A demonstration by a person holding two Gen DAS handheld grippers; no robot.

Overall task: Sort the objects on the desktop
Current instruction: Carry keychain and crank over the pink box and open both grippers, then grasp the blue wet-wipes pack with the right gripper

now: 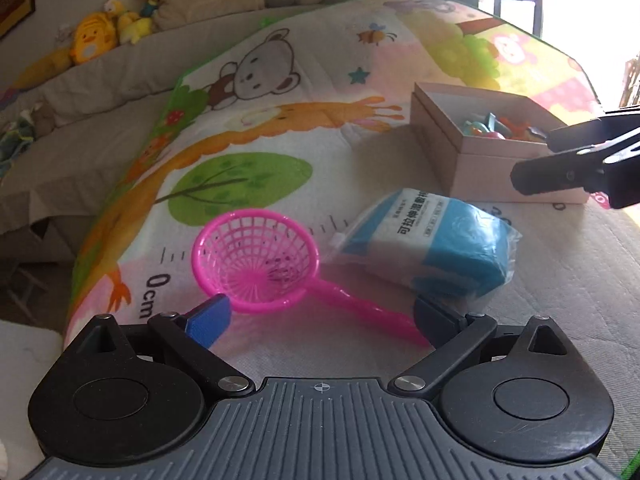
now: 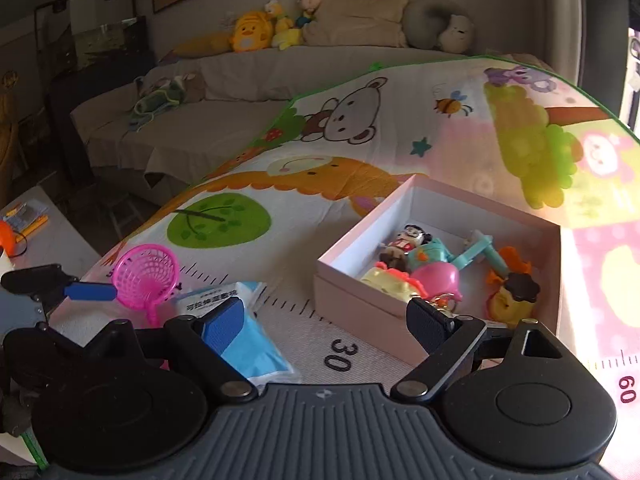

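A pink plastic scoop net (image 1: pixel 256 260) lies on the cartoon play mat (image 1: pixel 280 140), its handle running toward my left gripper (image 1: pixel 320 320). That gripper is open, and its blue pads stand either side of the handle without touching it. To the scoop's right sits a blue and white packet (image 1: pixel 428 248). Behind the packet is a pale pink box (image 1: pixel 480 172) holding several small toys (image 2: pixel 432 276). My right gripper (image 2: pixel 326 322) is open and empty, over the mat between the packet (image 2: pixel 248 332) and the box (image 2: pixel 352 296).
The mat's left edge (image 1: pixel 120 184) drops off toward a beige sofa (image 2: pixel 192 136) with plush toys (image 2: pixel 256 32) along its back. A blue-padded finger (image 2: pixel 90 291) of my left gripper shows beside the scoop (image 2: pixel 146 276). A low table (image 2: pixel 48 240) with small items stands at far left.
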